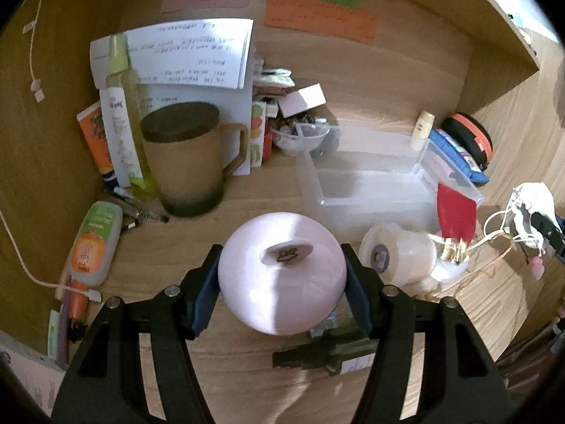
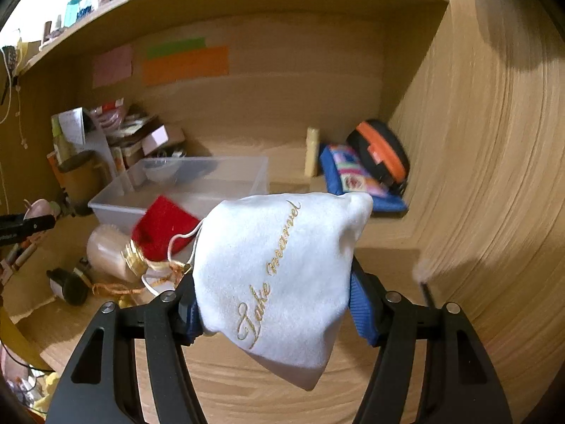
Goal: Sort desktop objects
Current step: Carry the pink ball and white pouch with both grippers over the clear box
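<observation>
My left gripper is shut on a round pale-pink jar with an oval lid mark, held above the wooden desk. My right gripper is shut on a white velvet drawstring pouch with gold script, held up above the desk; it also shows in the left wrist view at the far right. A clear plastic bin stands in the middle of the desk, also seen in the right wrist view. A red pouch leans at its front right corner.
A brown mug, a tall green bottle, tubes, pens and papers crowd the left. A white round container, a gold-capped item and a dark bottle lie in front. A blue pouch and orange-black case sit back right.
</observation>
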The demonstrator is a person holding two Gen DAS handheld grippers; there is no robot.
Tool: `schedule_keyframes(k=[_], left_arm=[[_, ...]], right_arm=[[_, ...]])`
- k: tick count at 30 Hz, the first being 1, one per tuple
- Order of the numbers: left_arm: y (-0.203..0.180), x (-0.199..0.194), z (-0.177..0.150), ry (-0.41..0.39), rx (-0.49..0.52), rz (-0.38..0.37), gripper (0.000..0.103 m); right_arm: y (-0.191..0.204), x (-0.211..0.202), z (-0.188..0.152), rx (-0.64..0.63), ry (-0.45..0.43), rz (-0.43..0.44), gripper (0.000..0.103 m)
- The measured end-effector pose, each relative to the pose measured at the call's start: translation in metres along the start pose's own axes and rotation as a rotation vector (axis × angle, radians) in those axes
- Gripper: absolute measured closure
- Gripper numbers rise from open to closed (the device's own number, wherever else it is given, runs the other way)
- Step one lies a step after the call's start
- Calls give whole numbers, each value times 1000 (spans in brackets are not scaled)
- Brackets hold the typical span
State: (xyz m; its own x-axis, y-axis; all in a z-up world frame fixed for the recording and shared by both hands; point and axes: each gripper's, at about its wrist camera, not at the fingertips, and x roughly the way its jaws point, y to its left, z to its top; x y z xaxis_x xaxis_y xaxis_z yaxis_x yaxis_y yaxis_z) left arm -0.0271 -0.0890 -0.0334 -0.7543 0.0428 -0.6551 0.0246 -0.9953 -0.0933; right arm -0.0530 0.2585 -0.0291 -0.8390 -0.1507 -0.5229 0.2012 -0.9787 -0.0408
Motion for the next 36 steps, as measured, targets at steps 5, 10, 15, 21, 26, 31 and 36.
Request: schedule_keyframes(k=[5, 10, 15, 21, 26, 31, 36], left_arm=[[-3, -1, 9, -17, -1, -8, 40], [-7, -1, 21, -30, 9, -22, 40], [-12, 1, 35, -39, 15, -45, 40], [-17, 10, 55, -33, 25, -80, 40], [-20, 26, 72, -11, 36, -106, 40], [-26, 43, 86, 13, 57, -123, 40], [-33, 64, 97, 49, 74, -151, 40]], right_arm=[[-2, -8, 17, -27, -52, -19, 41], [1, -5, 34, -71, -86, -13, 41], [7, 11, 46, -99, -90, 9, 41], [19, 34, 59, -128, -81, 60, 41], [33, 52, 68, -160, -78, 93, 40], [46, 74, 76, -191, -57, 126, 41], [58, 92, 81, -228, -38, 147, 40]])
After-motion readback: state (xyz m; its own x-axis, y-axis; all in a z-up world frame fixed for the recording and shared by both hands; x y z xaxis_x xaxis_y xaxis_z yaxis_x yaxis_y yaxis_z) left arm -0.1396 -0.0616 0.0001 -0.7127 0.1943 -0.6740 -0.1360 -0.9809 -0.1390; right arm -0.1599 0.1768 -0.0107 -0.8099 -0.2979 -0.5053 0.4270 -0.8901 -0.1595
